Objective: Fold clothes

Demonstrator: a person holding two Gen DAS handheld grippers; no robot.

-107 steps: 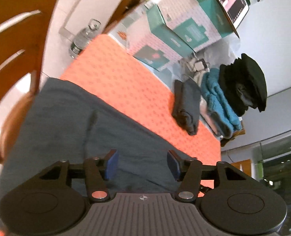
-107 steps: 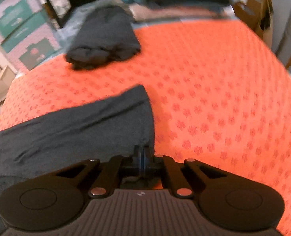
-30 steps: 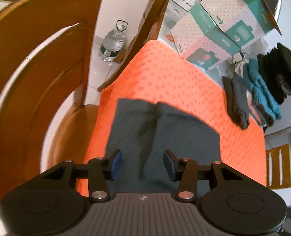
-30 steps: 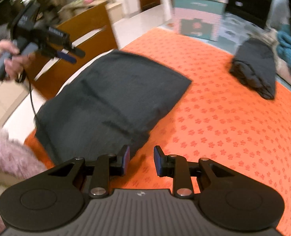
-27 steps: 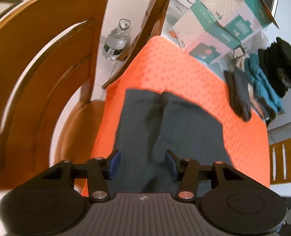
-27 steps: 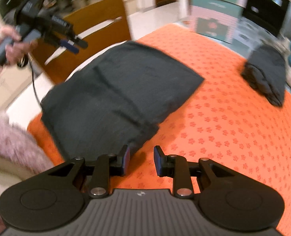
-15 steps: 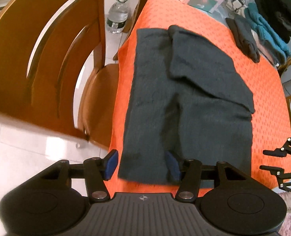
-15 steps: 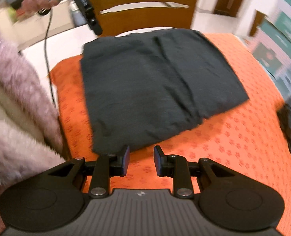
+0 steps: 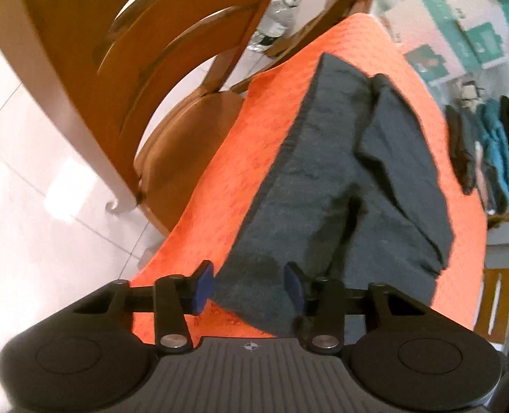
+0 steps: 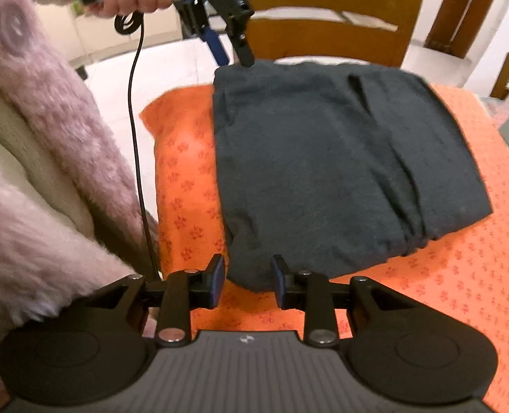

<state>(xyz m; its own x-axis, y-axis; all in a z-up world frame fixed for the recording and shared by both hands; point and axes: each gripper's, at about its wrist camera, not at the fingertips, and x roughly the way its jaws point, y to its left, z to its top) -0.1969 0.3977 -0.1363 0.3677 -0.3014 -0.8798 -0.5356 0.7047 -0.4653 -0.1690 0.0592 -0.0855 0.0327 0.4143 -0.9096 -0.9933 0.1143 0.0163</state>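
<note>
Now the garment (image 10: 340,172), dark grey and softly knit, lies flat on the desk (image 10: 444,275) as a rough rectangle with a folded flap along its far-right side. An orange cloth with a small paw print covers the desk. Left tool (image 9: 249,287) is closing around one near corner, right tool (image 10: 247,278) opening around the other; no pad presses the fabric. Wooden chair (image 9: 185,86) stands beside.

Left gripper (image 9: 249,287) closing — near corner of dark grey garment (image 9: 340,186) between jaws, pads apart; orange tablecloth (image 9: 240,175) beneath, wooden chair (image 9: 172,79) beside.
</note>
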